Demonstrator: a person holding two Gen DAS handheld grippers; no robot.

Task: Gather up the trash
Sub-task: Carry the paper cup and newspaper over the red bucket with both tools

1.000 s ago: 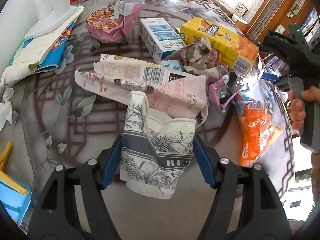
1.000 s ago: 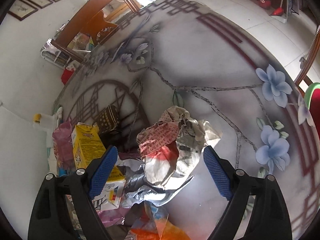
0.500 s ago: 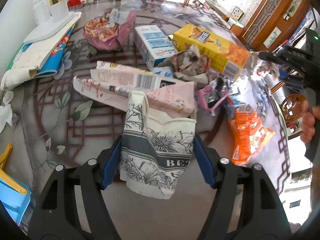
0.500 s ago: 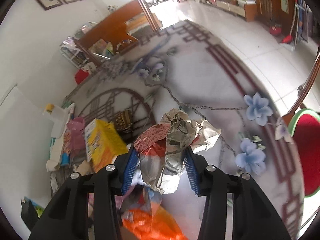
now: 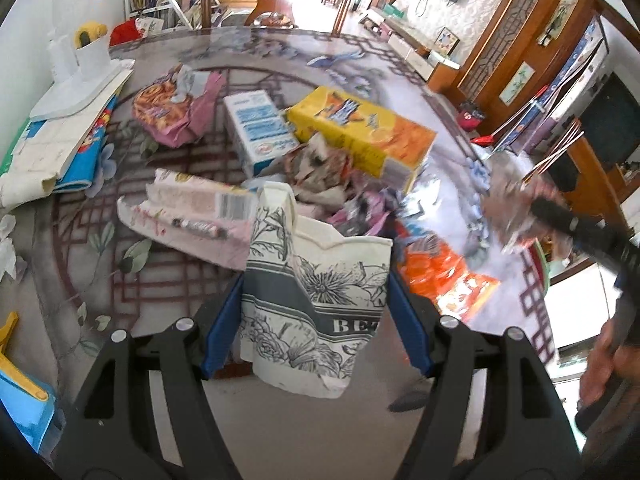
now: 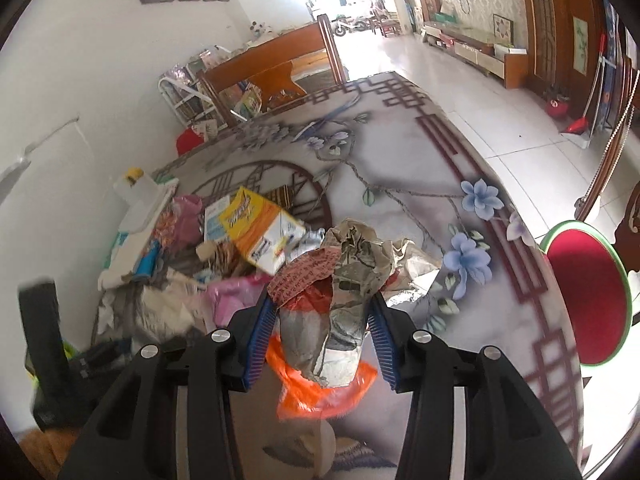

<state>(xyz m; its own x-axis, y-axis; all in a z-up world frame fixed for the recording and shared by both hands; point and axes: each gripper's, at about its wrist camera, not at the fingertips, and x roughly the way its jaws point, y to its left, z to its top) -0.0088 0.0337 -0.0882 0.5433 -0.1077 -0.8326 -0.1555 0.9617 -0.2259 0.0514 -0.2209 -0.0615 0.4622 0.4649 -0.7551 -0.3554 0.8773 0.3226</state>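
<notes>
At the lower centre of the left wrist view, the left gripper [image 5: 316, 312] grips a flower-printed bag [image 5: 316, 296] between its pads, above the table [image 5: 72, 248]. In the right wrist view the right gripper [image 6: 322, 330] is clamped on a crumpled wrapper [image 6: 344, 304], its jaws having just been closing. The trash pile [image 6: 240, 236] fills the table's left half; the right half, out to the curved edge [image 6: 520, 216], lies bare beside open floor [image 6: 500, 92].
</notes>
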